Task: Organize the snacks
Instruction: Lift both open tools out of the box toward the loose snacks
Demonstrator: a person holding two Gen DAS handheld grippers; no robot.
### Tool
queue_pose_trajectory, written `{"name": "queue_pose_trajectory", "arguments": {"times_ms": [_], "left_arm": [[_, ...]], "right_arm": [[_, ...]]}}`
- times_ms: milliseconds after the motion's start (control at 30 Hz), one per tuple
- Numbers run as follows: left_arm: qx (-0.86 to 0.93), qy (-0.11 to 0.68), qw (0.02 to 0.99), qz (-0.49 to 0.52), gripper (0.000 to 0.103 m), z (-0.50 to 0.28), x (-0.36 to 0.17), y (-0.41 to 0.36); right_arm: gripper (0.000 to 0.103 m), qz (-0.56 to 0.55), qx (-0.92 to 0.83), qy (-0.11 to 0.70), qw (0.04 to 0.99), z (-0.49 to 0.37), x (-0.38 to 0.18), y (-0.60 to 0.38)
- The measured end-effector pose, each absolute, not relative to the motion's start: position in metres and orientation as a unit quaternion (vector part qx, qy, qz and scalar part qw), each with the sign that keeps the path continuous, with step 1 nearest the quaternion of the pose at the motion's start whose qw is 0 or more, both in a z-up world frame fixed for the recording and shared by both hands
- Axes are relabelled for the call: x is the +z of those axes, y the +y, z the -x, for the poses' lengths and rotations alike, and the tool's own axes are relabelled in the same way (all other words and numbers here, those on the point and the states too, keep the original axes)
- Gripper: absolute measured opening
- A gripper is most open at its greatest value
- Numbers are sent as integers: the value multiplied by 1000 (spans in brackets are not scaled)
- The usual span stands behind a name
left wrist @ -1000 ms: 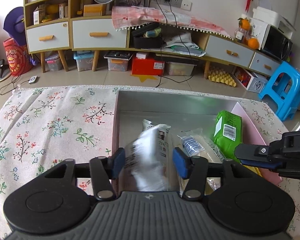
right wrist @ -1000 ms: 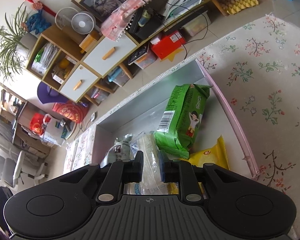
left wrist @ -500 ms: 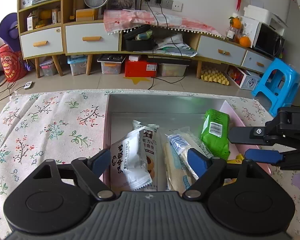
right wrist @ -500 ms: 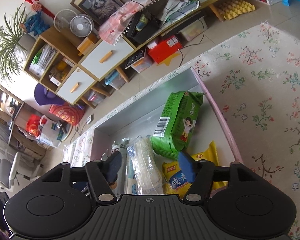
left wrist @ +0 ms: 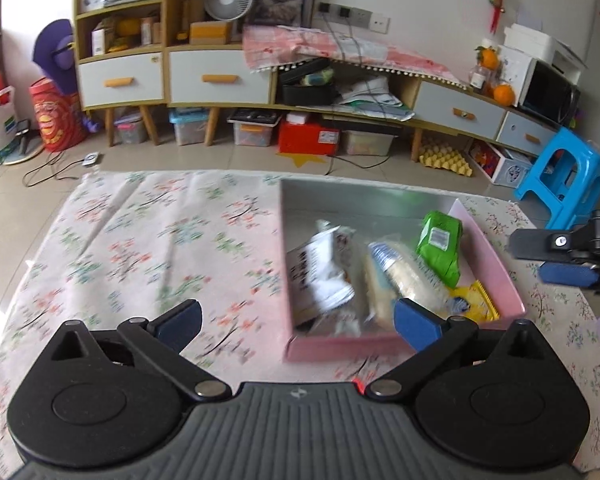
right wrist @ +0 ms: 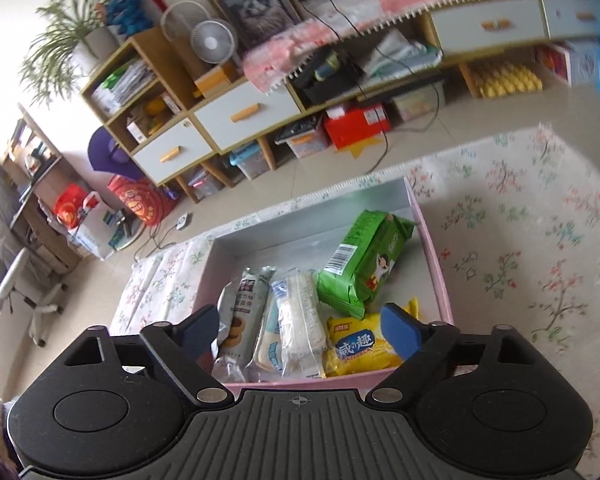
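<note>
Both sets of jaws have just been opening and now stand wide, nothing held between them. The left gripper [left wrist: 296,322] is seen at the pink box's [right wrist: 436,264] near-left corner, the right gripper [right wrist: 300,330] over its near wall. Inside, near to far, lie the yellow packet [right wrist: 360,350], the clear wrapped packet [right wrist: 298,320], the white cookie packet [right wrist: 242,300] and the green packet [right wrist: 366,260]. The packets overlap, so a neighbour could be dragged out of the box if a pad is swept low across the pile.
</note>
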State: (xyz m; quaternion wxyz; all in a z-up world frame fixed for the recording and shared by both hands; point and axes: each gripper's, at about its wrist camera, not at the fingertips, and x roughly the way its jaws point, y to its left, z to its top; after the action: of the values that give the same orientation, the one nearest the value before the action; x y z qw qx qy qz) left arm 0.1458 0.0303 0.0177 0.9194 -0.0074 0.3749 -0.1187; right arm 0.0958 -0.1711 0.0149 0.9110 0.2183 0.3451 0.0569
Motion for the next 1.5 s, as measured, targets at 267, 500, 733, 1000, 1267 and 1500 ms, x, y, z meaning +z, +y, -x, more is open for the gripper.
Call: {"name": "queue_pose_trajectory", "arguments": {"times_ms": [267,500,733,1000,1267,1500], "left_arm": [[-98,384,918,12,103,-117,21,49],[-97,374,922,2,103,-102,4,54],[-122,363,922,-58,103,-95,-16,46],[-151,368,912,-101,103,-97,-40,41],[-184,377,899,-124,102,-108,-53,36],[-203,380,893,-127,97,-111,-52,26]], "right_arm": [[94,-146,58,333,930,-63,25,-152],[94,-102,45,331,937,-47,19,-151],[94,-49,53,352,933,-38,1,-151],[94,-16,54,379,924,-36,-26,-156],[94,-12,56,415,908,-42,-45,-169],[94,17,72,431,899,-47,-63,-166]]}}
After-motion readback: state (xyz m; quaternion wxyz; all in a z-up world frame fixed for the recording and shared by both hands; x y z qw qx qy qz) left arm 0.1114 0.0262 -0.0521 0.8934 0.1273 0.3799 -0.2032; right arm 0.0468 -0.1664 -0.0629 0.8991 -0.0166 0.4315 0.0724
